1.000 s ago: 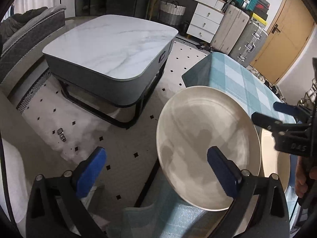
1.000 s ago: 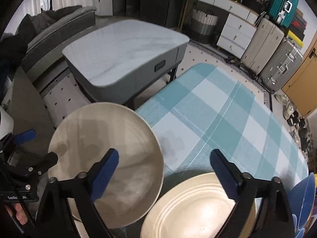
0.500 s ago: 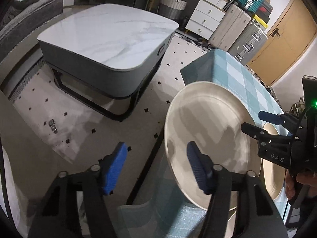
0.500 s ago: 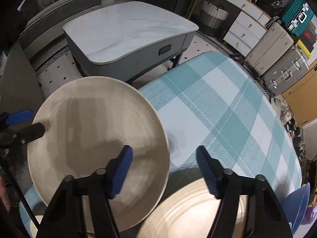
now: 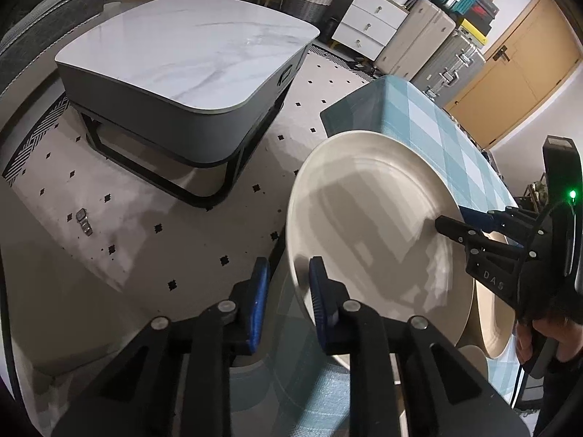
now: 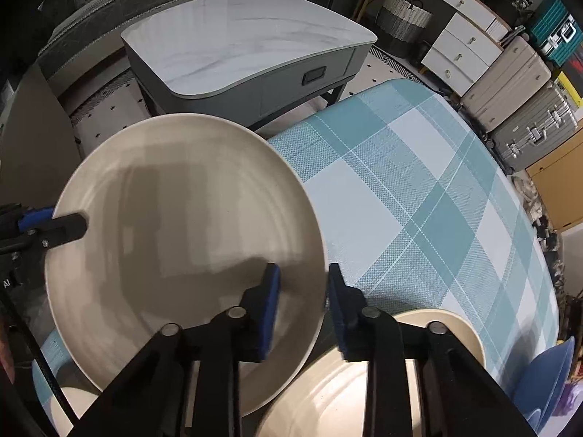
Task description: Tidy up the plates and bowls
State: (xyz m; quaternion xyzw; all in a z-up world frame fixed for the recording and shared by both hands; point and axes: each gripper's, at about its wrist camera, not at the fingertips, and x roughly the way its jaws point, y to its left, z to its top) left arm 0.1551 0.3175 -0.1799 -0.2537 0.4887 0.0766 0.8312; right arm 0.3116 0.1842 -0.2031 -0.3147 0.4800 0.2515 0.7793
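A large cream plate (image 5: 364, 225) (image 6: 182, 218) rests at the near corner of the checked table, overlapping a second cream plate (image 6: 346, 393). My left gripper (image 5: 289, 287) straddles its left rim. Its jaws are closing, and a thin gap still shows beside the left pad. My right gripper (image 6: 304, 291) straddles the opposite rim, one pad over the plate's face and one just outside the edge. Its jaws are closing too. Each gripper shows in the other's view, the right gripper (image 5: 455, 220) on one side and the left gripper (image 6: 47, 224) on the other.
The teal checked tablecloth (image 6: 419, 182) runs away to the right. A blue bowl (image 6: 546, 378) stands at its near right edge. A marble-topped coffee table (image 5: 189, 47) stands on the floor beyond, with suitcases (image 6: 528, 109) and drawers behind. A hand (image 5: 539, 338) holds the right gripper.
Both grippers' jaws have narrowed from wide apart to close around opposite rims of the large cream plate. The right gripper has come down a little. The plate has not moved.
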